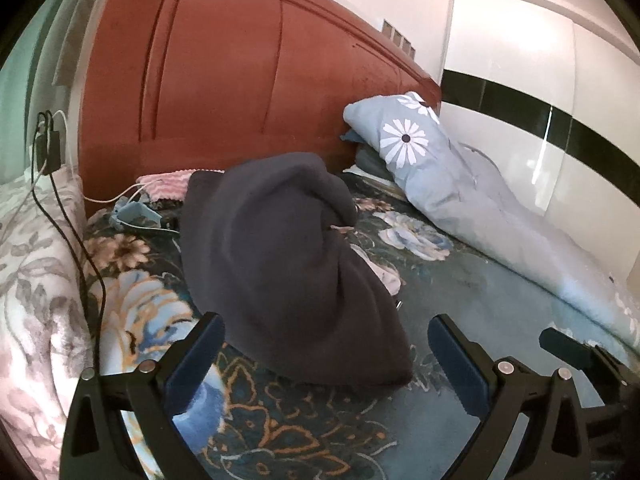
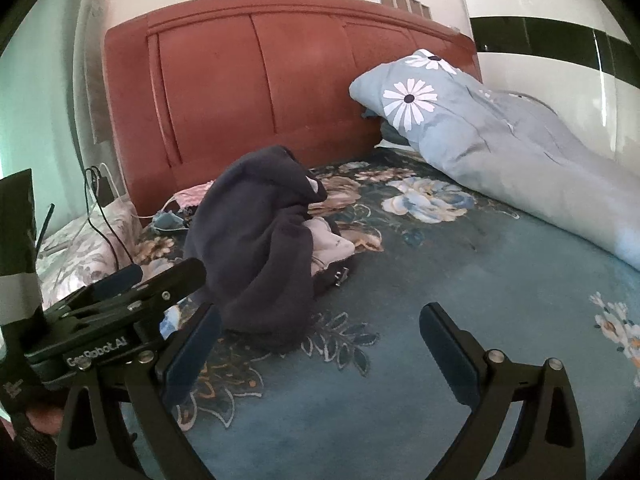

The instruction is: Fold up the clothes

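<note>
Left wrist view: left gripper (image 1: 324, 354) low in frame, jaws spread wide, nothing between them. A crumpled dark navy fleece garment (image 1: 288, 268) lies heaped on the floral teal bedspread (image 1: 472, 288), its near hem just ahead of the fingertips and closer to the left finger; contact cannot be told. A pale lining or second cloth shows at the heap's right edge, mostly hidden. Behind: rust-red padded headboard (image 1: 240, 80), light blue daisy-print duvet (image 1: 460, 192) rolled along the right side, pink-and-white striped cloth (image 1: 168, 186) partly covered by the garment. A black cable (image 1: 76, 236) trails over a grey-floral pale blanket (image 1: 36, 280) at left. Part of the other gripper enters at the lower right, cut off.

Right wrist view: right gripper (image 2: 320, 344), jaws apart, empty, over bare bedspread (image 2: 400, 380). The garment (image 2: 260, 248) sits ahead and to the left, apart from the right finger, just beyond the left one. A pale pinkish cloth (image 2: 332, 240) pokes from its folds; a small metal clasp beside it is too small to identify. The left gripper's body (image 2: 120, 312) crosses the lower left, its fingertips hidden. Headboard (image 2: 260, 80) and duvet (image 2: 520, 152) behind.
</note>
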A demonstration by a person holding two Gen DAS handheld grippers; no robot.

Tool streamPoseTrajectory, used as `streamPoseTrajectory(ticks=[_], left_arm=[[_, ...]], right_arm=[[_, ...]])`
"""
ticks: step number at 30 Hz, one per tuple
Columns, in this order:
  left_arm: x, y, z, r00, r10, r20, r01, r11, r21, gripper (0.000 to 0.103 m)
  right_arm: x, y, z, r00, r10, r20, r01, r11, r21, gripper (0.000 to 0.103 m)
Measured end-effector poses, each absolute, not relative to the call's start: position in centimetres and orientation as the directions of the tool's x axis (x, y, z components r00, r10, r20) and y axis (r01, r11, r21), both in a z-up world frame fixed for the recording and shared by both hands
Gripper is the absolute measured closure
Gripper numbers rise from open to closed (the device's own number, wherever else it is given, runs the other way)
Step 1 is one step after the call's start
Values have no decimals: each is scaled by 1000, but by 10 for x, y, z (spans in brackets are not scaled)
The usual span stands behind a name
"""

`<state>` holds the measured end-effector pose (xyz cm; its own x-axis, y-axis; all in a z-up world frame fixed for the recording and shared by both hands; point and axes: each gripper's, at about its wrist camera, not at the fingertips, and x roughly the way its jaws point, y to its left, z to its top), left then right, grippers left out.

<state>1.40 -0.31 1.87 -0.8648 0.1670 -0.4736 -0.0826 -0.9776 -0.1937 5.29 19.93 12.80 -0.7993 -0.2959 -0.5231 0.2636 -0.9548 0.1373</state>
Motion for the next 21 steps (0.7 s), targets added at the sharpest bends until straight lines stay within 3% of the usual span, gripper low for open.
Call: streamPoseTrajectory(ticks=[7, 12, 21], left_arm=[[13, -21, 22, -872, 149, -465, -58, -977, -204, 0], [5, -40, 16, -862, 104, -496, -7, -981, -193, 0], [-7, -66, 7, -831, 72, -552, 72, -969, -234, 0]], right_arm=[[49, 197, 121, -784, -287, -550, 255, -957, 136, 3], [39, 201, 124, -772, -318, -551, 241, -948, 210, 3], [-67, 160, 154, -683, -434, -587, 356, -900, 251, 4]])
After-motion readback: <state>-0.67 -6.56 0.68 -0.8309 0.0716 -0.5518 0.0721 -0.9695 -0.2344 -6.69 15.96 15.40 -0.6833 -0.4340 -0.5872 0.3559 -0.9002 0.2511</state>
